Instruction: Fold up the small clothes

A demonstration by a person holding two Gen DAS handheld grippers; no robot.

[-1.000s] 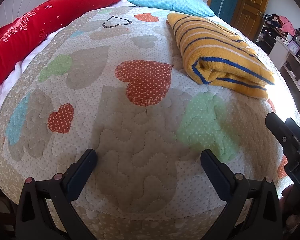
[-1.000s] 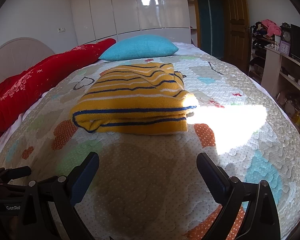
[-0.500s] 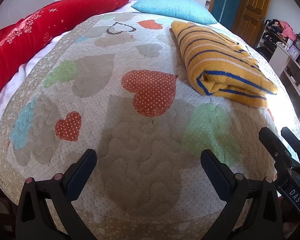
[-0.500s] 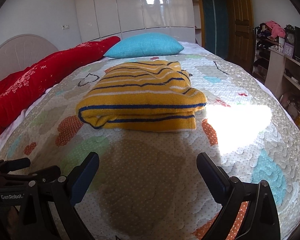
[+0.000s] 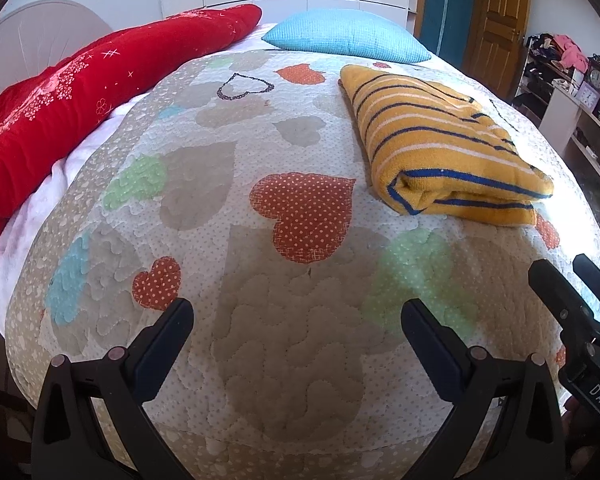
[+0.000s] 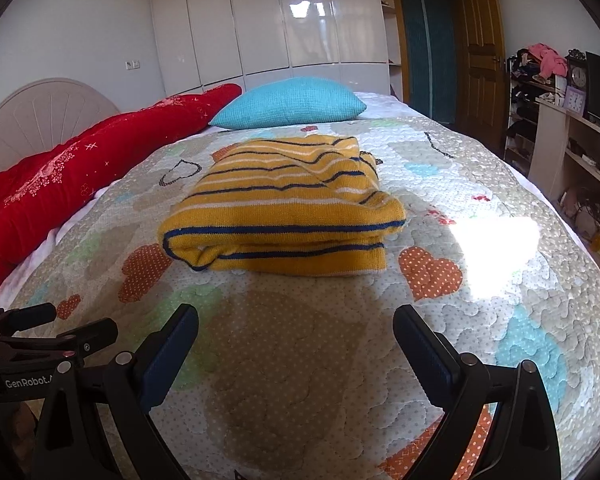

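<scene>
Yellow striped sweater (image 6: 284, 208) folded on the heart-patterned quilt (image 6: 480, 240), left gripper (image 5: 296, 320) and right gripper (image 6: 296, 328) both spread wide, empty, well short of it

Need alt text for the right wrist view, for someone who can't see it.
A folded yellow striped sweater lies on a heart-patterned quilt, ahead of the open, empty right gripper. A blue pillow sits behind it; the left gripper shows at lower left.

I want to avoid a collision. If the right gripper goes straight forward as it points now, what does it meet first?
Probably the folded yellow striped sweater, lying straight ahead of the open right gripper. Only bare quilt lies between; height above it is unclear.
</scene>
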